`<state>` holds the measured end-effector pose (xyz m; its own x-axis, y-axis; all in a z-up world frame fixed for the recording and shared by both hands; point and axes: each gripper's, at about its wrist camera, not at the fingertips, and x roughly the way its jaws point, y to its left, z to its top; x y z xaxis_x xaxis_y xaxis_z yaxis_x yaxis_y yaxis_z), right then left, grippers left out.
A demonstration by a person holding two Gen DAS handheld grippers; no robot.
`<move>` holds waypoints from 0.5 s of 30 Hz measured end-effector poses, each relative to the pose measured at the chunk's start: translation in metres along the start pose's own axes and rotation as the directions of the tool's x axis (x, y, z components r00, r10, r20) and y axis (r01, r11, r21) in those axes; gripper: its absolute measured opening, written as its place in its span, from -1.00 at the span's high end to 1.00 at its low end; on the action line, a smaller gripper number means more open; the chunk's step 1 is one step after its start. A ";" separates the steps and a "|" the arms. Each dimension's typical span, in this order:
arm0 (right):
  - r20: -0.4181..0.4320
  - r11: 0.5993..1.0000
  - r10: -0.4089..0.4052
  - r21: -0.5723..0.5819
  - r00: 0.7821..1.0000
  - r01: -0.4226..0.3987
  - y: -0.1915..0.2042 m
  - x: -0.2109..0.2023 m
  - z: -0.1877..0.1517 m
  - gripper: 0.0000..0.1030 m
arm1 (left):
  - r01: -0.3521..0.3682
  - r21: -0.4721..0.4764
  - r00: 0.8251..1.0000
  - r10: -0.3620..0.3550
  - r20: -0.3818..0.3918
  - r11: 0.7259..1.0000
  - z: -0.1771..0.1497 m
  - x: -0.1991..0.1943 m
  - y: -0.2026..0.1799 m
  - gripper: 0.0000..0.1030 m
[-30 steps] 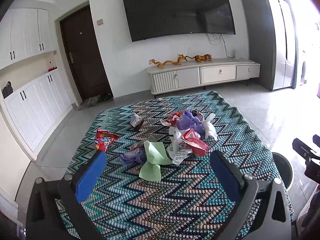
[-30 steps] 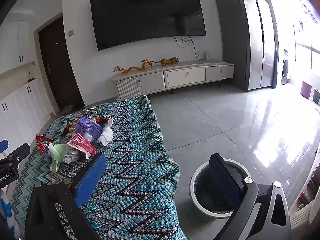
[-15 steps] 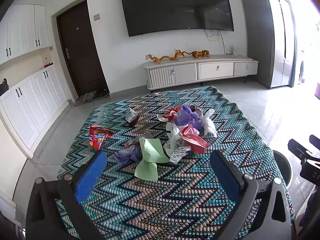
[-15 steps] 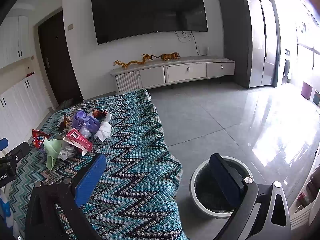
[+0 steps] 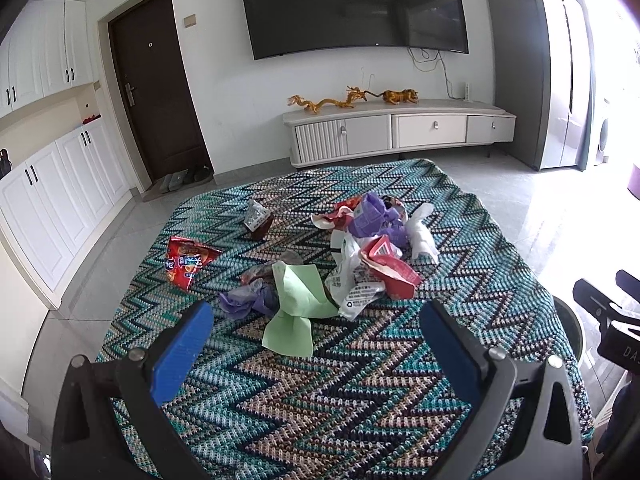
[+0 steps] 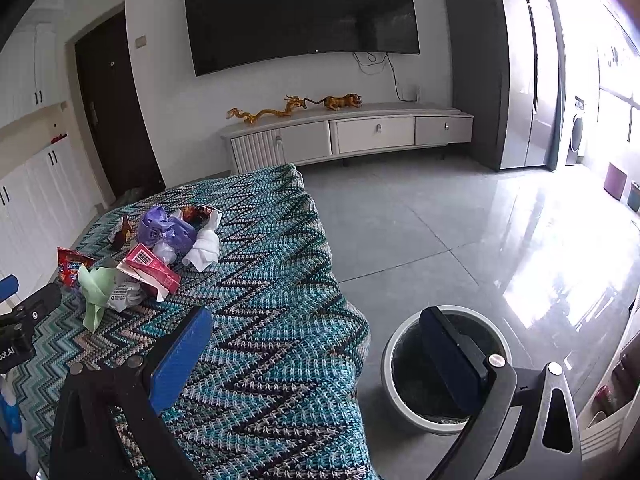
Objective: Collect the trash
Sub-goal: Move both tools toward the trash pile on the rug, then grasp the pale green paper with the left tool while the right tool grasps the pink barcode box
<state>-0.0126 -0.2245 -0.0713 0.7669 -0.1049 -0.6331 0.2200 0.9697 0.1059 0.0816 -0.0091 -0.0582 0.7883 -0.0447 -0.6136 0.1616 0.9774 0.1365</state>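
Your left tool (image 5: 316, 340) gapes wide and empty, the green wrapper (image 5: 298, 304) lying dead ahead mid-desk (image 5: 360, 400), its long axis running away from you. Your right tool (image 6: 316, 344), also wide, hangs beside the bin (image 6: 394, 344).

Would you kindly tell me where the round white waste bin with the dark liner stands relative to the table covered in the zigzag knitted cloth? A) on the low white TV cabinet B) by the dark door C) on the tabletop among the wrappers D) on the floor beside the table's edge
D: in the right wrist view the round white waste bin stands on the grey tiled floor, just past the draped edge of the zigzag knitted cloth.
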 end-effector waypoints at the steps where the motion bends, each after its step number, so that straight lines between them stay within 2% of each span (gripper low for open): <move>1: -0.003 1.000 0.007 -0.003 1.000 -0.007 0.001 0.001 0.000 -1.00 | 0.002 -0.009 1.000 -0.002 -0.001 1.000 0.001 0.002 0.004 -1.00; 5: -0.007 0.998 0.049 -0.033 0.999 -0.049 0.006 0.002 0.006 -0.98 | -0.018 -0.068 1.000 0.018 -0.007 0.997 0.007 0.010 0.039 -1.00; 10: -0.008 0.987 0.147 -0.064 0.989 -0.147 0.017 0.007 0.028 -0.59 | 0.021 -0.175 0.999 -0.027 -0.030 0.984 0.024 0.014 0.104 -1.00; 12: -0.020 0.978 0.189 -0.083 0.982 -0.190 0.027 0.013 0.035 -0.31 | 0.026 -0.184 0.999 -0.029 -0.017 0.983 0.029 0.011 0.117 -1.00; 15: -0.065 0.947 0.294 -0.113 0.953 -0.300 0.048 0.030 0.042 -0.24 | 0.090 -0.193 0.995 -0.097 -0.024 0.977 0.032 0.015 0.126 -0.86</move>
<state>0.0463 -0.1905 -0.0525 0.7567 0.1999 -0.6225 -0.0898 0.9749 0.2039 0.1328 0.1067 -0.0251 0.7548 -0.1339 -0.6421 0.1147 0.9908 -0.0718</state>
